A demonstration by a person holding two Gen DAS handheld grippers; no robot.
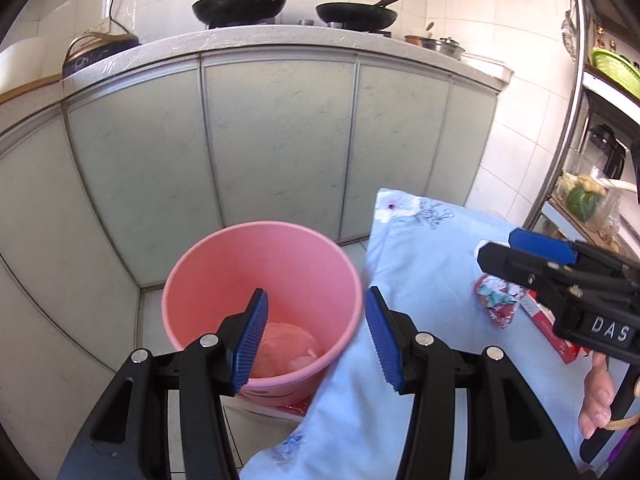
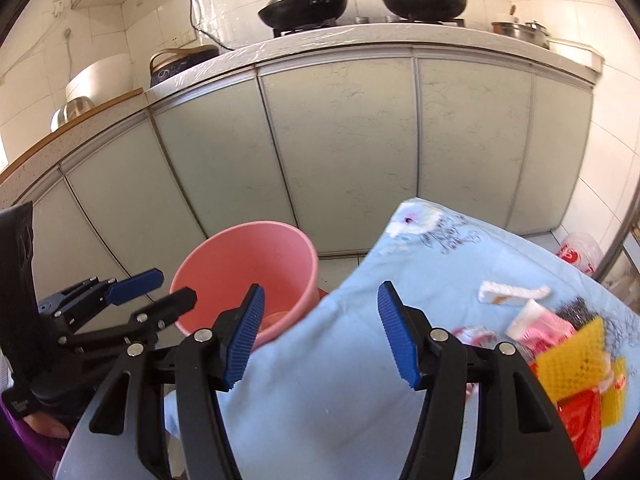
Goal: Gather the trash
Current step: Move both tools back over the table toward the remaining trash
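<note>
Step in hand: I am judging this as between pickups. Both grippers are hanging free, nothing in either.

Bin (image 1: 260, 288): pink, standing on the floor against the cabinets (image 1: 280, 140), just beside the cloth (image 1: 420, 280); something pale is lying at its bottom.

Trash: lying on the blue cloth at its right side. Items I am counting: white scrap (image 2: 514, 292), pink wrapper (image 2: 540, 322), yellow mesh (image 2: 568, 364), red packet (image 2: 580, 420), crumpled wrapper (image 1: 498, 300).

Left gripper (image 1: 316, 340): I am holding it tilted down over the bin's near rim, fingers (image 1: 250, 344) wide, empty.

Right gripper (image 2: 320, 336): I am pointing it down at bare cloth, left of the pile; fingers fairly wide, empty.

Next move, as I judge it: swinging the right gripper rightward to the pile and closing on one piece, then carrying it to the bin.
</note>
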